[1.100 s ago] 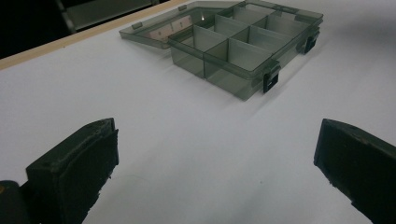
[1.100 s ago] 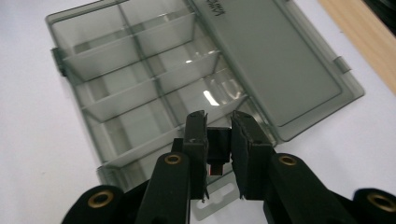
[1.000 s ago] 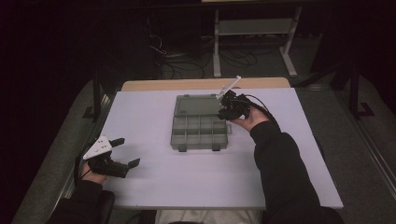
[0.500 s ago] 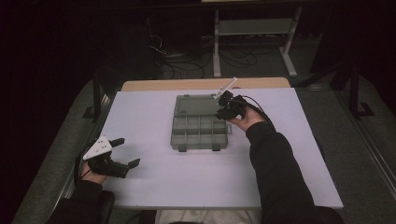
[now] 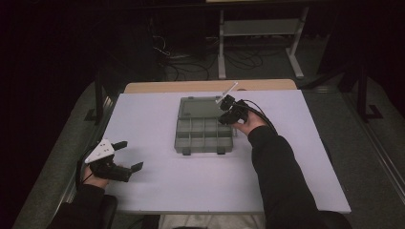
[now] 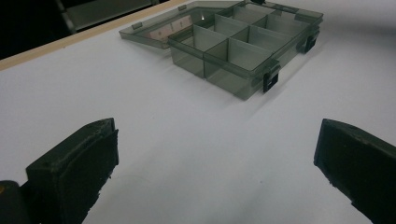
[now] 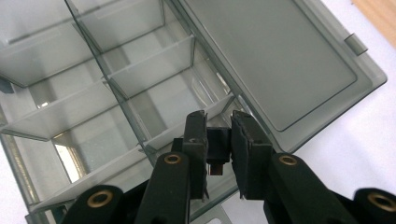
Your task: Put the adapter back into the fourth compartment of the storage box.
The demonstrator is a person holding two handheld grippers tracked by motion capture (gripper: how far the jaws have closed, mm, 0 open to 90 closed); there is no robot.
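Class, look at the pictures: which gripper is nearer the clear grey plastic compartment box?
Right. The right gripper hangs over the clear grey plastic compartment box at its right edge; the left gripper sits apart near the table's front-left.

Dim room, dark surround; table evenly lit; soft shadows, slight blur.

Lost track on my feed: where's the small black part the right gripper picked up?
The small black part is pinched between the jaws of the right gripper, over the right end of the open organizer box, near its lid hinge.
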